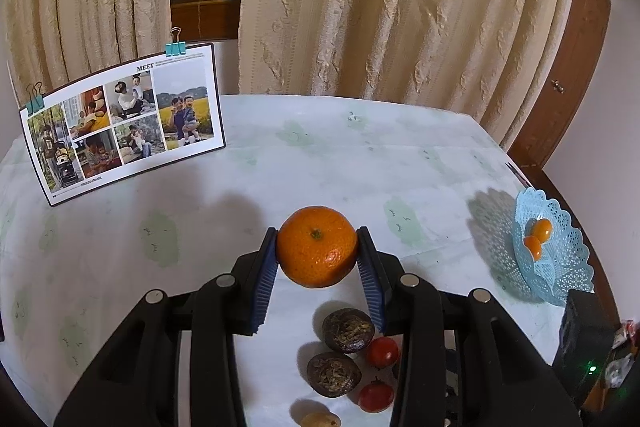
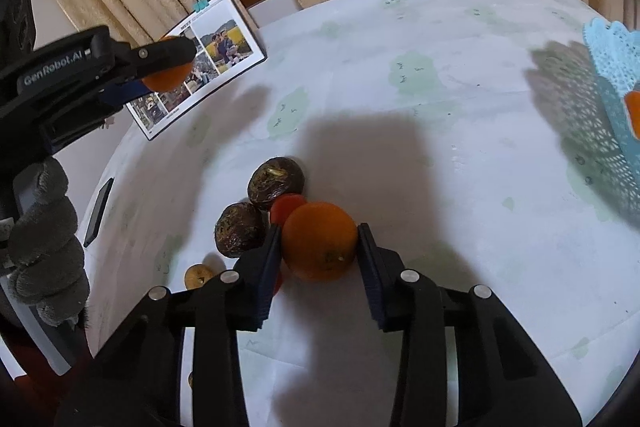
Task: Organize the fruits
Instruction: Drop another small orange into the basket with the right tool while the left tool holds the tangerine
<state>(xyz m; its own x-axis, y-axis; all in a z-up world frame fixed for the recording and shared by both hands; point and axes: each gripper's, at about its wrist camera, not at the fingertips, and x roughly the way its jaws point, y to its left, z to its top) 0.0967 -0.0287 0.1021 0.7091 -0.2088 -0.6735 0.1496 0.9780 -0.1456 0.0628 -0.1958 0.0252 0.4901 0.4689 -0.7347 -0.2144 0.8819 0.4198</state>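
My left gripper [image 1: 317,247] is shut on an orange [image 1: 317,245] and holds it above the table; it also shows in the right wrist view [image 2: 168,67] at the upper left. My right gripper [image 2: 318,241] is shut on a second orange [image 2: 319,241], low over the table. Two dark passion fruits [image 2: 276,183] [image 2: 239,229], red tomatoes [image 2: 286,209] and a small brown fruit [image 2: 198,275] lie beside it. A light-blue lace basket [image 1: 560,259] at the right holds two small orange fruits [image 1: 538,237].
A photo calendar [image 1: 120,131] with clips stands at the table's back left. Cream curtains hang behind the table. A dark device [image 1: 584,343] sits at the right edge, and a dark flat object [image 2: 98,211] lies near the left edge.
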